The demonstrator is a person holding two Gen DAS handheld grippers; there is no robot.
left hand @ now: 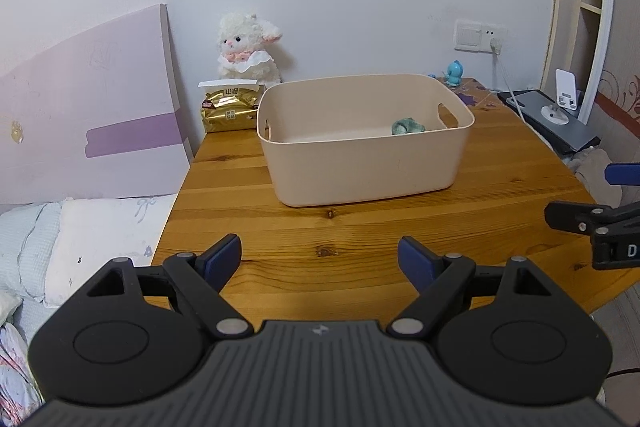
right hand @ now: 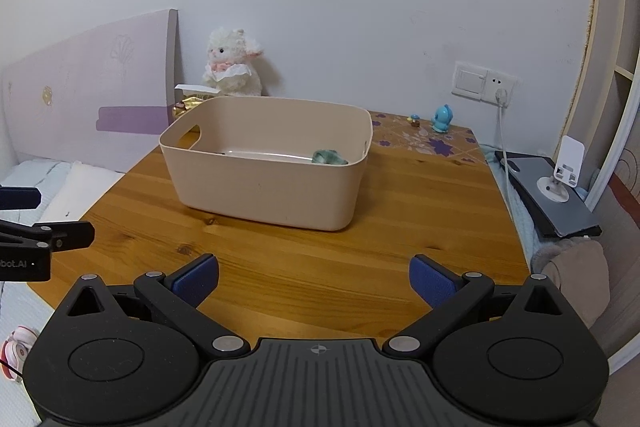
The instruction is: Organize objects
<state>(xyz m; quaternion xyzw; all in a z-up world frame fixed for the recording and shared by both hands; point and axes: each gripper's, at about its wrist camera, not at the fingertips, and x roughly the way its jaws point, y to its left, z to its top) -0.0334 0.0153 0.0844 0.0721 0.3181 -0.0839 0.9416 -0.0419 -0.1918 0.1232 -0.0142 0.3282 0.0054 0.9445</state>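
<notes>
Soft even indoor light, fisheye-warped dark corners

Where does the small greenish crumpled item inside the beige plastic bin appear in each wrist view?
Left wrist: greenish crumpled item lies in the bin's right part, right of centre.
Right wrist: it peeks over the near rim, near picture centre.
Shared landmark: white plush lamb behind the beige plastic bin.

Beige plastic bin [left hand: 360, 163] on honey-brown wooden table [left hand: 360, 239] with darker knots. Inside bin: small teal-green crumpled item [left hand: 407, 126]. Behind bin: white plush lamb [left hand: 246, 49] with pink collar; shiny gold packet [left hand: 230, 107]; blue figurine [left hand: 455, 71]; purple-flower mat [right hand: 420, 139]. Both grippers black, fingertip pads [left hand: 224, 259] blue.
</notes>
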